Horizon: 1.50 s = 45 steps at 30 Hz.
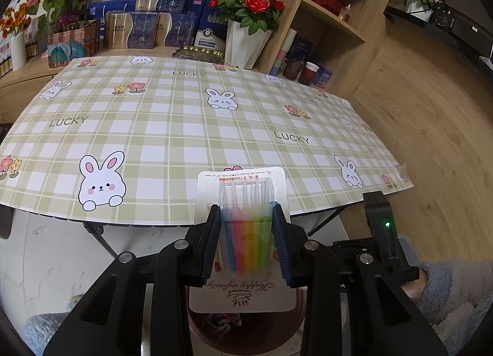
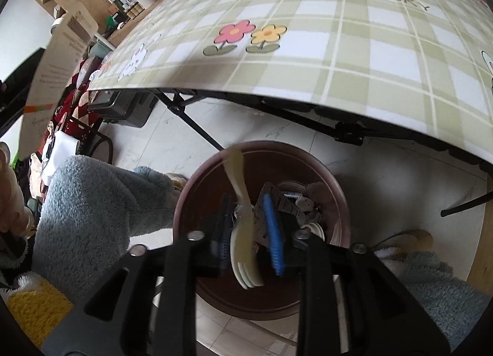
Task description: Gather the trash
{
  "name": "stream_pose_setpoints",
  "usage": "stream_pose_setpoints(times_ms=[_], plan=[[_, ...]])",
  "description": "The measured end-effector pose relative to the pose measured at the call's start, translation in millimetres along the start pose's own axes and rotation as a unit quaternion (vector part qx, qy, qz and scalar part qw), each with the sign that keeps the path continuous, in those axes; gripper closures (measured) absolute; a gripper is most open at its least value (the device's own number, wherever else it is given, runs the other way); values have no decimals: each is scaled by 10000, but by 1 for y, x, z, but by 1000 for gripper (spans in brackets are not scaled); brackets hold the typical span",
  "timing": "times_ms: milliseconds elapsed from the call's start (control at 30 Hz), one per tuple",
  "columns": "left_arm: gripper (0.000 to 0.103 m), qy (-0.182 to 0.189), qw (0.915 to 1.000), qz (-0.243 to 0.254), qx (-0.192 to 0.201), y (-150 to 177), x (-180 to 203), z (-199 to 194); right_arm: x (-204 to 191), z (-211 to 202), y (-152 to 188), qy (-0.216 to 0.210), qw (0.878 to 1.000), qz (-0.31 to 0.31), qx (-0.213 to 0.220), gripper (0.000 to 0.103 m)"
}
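Observation:
My left gripper (image 1: 246, 211) is shut on a blister pack of coloured candles (image 1: 243, 189), with both pads pressing the clear plastic. It hangs just off the table's near edge, above a round brown bin (image 1: 271, 331). In the right wrist view the pack's white card (image 2: 55, 63) shows at the far left. My right gripper (image 2: 246, 202) points down into the same bin (image 2: 277, 148), which holds several pieces of trash. A cream plastic fork (image 2: 243, 226), blurred, stands between its fingers with a gap to the blue right pad (image 2: 274, 232); the jaws are open.
A folding table with a green plaid rabbit cloth (image 1: 185, 128) fills the middle. Boxes and a pot of red roses (image 1: 246, 17) stand behind it, and a wooden shelf (image 1: 332, 17) is at the right. A person's fluffy blue clothing (image 2: 92, 208) flanks the bin on the white floor.

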State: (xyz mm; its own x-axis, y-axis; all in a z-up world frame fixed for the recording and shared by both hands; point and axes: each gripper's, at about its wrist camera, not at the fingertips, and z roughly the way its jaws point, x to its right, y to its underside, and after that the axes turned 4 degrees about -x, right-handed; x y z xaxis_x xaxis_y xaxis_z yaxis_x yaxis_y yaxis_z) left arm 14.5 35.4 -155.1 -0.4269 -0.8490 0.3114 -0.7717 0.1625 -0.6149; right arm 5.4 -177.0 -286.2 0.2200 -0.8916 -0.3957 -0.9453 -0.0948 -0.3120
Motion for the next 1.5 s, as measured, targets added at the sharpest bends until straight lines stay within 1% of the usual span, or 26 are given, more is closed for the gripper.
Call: stream_pose_setpoints(times_ms=[67,100,167,200,233,300,367,433,667,800,967,1067,1133,1367,1467,1500], plan=[[70,2,10000,-5,-13,0,0,1,0,-5,-2,14,9999,-18,99,69],[70,3,10000,-5,-21,0,0,1,0,-9,-3,50,9999,-27,156,67],[70,9,10000,2,-37,1,1,1,0,-18,-5,144,9993,-52,341,57],[70,9,10000,3,-43,1,2,2,0,-24,-7,208,9987,-66,454,48],[70,7,10000,6,-56,1,2,2,-2,-31,-9,301,9976,-94,618,43],[70,6,10000,4,-87,2,2,3,-3,-44,-11,440,9951,-153,867,23],[70,12,9999,-6,-118,2,3,5,-6,-57,-13,611,9914,-245,1134,12],[70,8,9999,1,-159,4,4,7,-12,-70,-16,854,9860,-348,1391,6],[70,-9,9994,80,-324,8,8,17,-19,-96,-19,1339,9704,-614,1912,6],[70,-13,9989,132,-458,11,12,25,-17,-105,-19,1448,9647,-601,2115,6],[70,38,9972,173,-722,17,18,42,-7,-113,-20,1492,9624,-487,2220,6],[70,106,9959,204,-872,21,22,51,-2,-115,-20,1414,9642,-389,2211,6],[69,143,9952,231,-942,22,24,56,3,-117,-19,1336,9650,-328,2232,6],[68,252,9928,390,-1101,24,35,71,9,-119,-18,1359,9642,-230,2267,6],[64,271,9919,470,-1147,24,39,75,11,-119,-17,1384,9639,-183,2268,6],[59,267,9916,496,-1166,24,40,76,11,-119,-17,1386,9639,-169,2268,6]])
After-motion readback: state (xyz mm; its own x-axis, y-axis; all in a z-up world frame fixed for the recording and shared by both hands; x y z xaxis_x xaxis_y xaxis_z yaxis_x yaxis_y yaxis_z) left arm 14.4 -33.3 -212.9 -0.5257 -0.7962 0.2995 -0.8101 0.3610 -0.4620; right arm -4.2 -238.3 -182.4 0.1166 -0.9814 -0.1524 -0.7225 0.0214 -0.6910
